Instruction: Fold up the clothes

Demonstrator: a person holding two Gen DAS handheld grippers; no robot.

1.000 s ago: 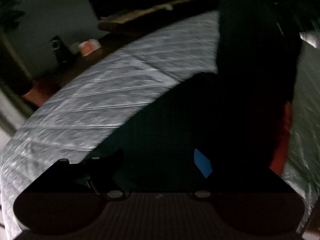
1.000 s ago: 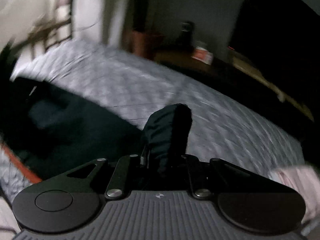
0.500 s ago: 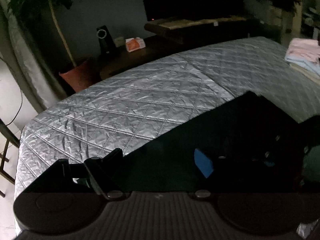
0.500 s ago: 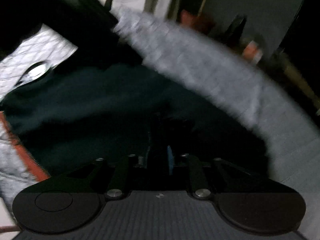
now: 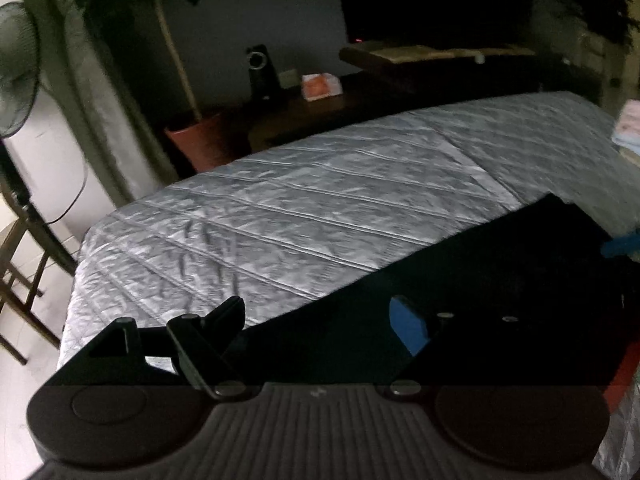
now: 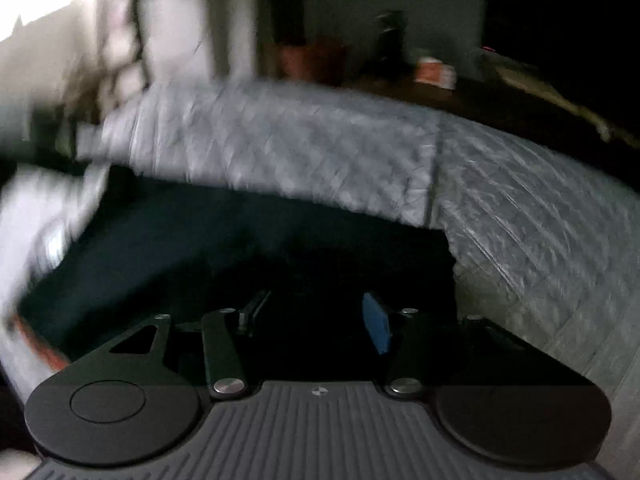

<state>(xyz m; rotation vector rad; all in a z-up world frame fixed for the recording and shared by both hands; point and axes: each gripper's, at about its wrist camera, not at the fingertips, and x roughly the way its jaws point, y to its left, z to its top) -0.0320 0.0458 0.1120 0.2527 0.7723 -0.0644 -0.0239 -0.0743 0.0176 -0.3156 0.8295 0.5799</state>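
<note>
Dark garment [image 5: 460, 280] on quilted bed [image 5: 300, 208]; plant pot [image 5: 196, 140] behind.

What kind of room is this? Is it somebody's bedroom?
Probably a bedroom or living room at home. A big quilted grey cover like a bedspread lies under the dark garment, a potted plant stands by the wall, and a fan is at the left.
</note>
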